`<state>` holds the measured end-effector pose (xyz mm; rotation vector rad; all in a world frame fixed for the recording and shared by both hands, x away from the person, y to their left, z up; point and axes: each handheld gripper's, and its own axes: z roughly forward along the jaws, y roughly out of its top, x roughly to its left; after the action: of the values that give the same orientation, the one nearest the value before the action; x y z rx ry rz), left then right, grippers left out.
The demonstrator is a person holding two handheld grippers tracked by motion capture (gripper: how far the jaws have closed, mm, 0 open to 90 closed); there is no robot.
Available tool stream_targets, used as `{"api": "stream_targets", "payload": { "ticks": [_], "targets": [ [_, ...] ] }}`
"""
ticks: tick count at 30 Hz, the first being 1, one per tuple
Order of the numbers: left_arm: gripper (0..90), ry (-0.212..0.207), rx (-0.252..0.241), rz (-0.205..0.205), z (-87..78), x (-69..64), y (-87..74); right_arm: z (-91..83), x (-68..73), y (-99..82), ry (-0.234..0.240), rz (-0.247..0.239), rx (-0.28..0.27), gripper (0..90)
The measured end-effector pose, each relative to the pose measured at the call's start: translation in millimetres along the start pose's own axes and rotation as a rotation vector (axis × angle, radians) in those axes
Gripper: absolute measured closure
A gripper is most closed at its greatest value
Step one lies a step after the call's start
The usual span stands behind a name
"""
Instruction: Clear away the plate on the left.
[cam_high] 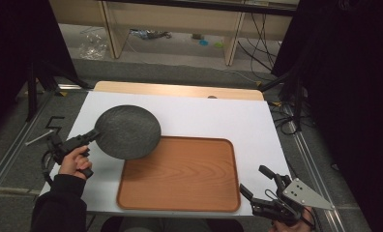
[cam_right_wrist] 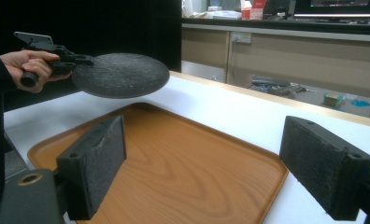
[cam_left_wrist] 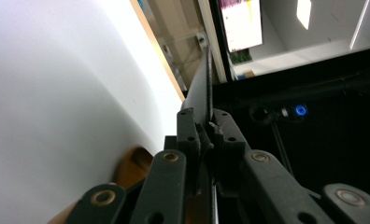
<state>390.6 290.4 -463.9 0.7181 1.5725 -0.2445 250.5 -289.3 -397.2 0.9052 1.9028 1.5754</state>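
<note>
My left gripper (cam_high: 94,135) pinches the near-left rim of a dark grey plate (cam_high: 127,131), its jaws pressed tight on the thin edge, as the left gripper view shows with the plate (cam_left_wrist: 202,88) seen edge-on between the two black jaws. In the right gripper view the plate (cam_right_wrist: 121,74) hangs in the air, roughly level and slightly tilted, clear of the surface below it, with my left hand (cam_right_wrist: 29,65) wrapped around the gripper's handle at the far left. From the high view the plate sits over the left half of the table, its right edge overlapping the far-left corner of the wooden tray (cam_high: 180,175).

The tray lies flat on the white table cover (cam_high: 218,116), toward the near side and a little right of centre, with its bare wood-grain floor showing. In the right gripper view the tray (cam_right_wrist: 183,163) spreads out just beyond my right gripper's jaws.

My right gripper (cam_high: 259,186) rests at the near-right corner of the table, just right of the tray, its jaws spread wide with nothing between the pads (cam_right_wrist: 99,158). The grey three-cornered plate on top of it catches the light. Beyond the far edge of the table a strip of pale wooden tabletop (cam_high: 180,89) shows.
</note>
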Motion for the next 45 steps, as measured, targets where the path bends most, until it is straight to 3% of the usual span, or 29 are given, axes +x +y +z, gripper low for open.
{"api": "stream_targets", "payload": {
  "ticks": [3,8,10,12,15,16,18,20,25,26,33,36,37,40,42,43,45],
  "targets": [
    [82.7,-0.007,0.044,-0.002,9.8,-5.5,-14.7,0.0,0.1,0.1,-0.007,-0.001,-0.004,15.7],
    [83.1,-0.047,0.161,0.004,31.0,-15.0,-50.7,0.0,0.7,0.1,0.002,0.002,0.002,15.7],
    [83.0,-0.044,0.209,0.026,37.1,-18.6,-66.1,-1.7,0.4,0.8,-0.002,-0.007,0.018,15.7],
    [83.0,-0.045,0.266,0.012,42.6,-21.1,-79.6,0.0,0.4,0.0,0.000,0.000,-0.016,15.7],
    [83.0,-0.022,0.327,0.048,45.0,-22.8,-95.9,-1.6,1.1,0.4,-0.003,-0.003,-0.001,15.7],
    [82.8,-0.011,0.333,0.038,45.1,-22.6,-99.4,-1.6,1.7,0.5,0.006,-0.001,0.006,15.7],
    [82.3,0.008,0.372,0.059,46.1,-19.1,-107.9,-1.6,1.7,0.8,0.004,-0.003,0.007,15.7],
    [81.8,0.043,0.401,0.040,46.8,-19.9,-112.9,-1.3,1.1,0.5,-0.003,-0.002,-0.005,15.7],
    [82.3,0.049,0.407,0.078,47.9,-19.6,-118.3,-2.1,1.0,1.1,-0.001,-0.006,0.000,15.7],
    [82.7,0.074,0.415,0.101,47.7,-19.6,-118.6,-1.9,1.1,1.0,0.002,-0.005,0.001,15.7],
    [83.7,0.076,0.414,0.113,46.1,-19.4,-120.2,-2.4,0.8,1.0,-0.002,-0.006,0.002,15.7],
    [84.7,0.114,0.412,0.129,44.9,-19.2,-121.4,-2.2,0.9,1.1,-0.002,-0.005,0.001,15.7],
    [84.9,0.099,0.418,0.126,44.2,-18.2,-121.3,-2.2,1.0,0.9,-0.002,-0.005,0.004,15.7],
    [85.8,0.137,0.410,0.159,42.1,-18.9,-124.0,-2.5,1.0,1.2,0.000,-0.009,-0.001,15.7],
    [86.3,0.146,0.411,0.157,40.8,-17.7,-124.7,-2.4,1.0,1.0,-0.001,-0.007,0.002,15.7],
    [86.6,0.129,0.418,0.180,40.4,-16.2,-124.8,-2.6,1.0,1.1,0.000,-0.008,0.001,15.7],
    [87.2,0.140,0.405,0.185,39.9,-16.1,-126.4,-2.2,1.3,0.9,-0.002,-0.007,-0.011,15.7]
  ]
}}
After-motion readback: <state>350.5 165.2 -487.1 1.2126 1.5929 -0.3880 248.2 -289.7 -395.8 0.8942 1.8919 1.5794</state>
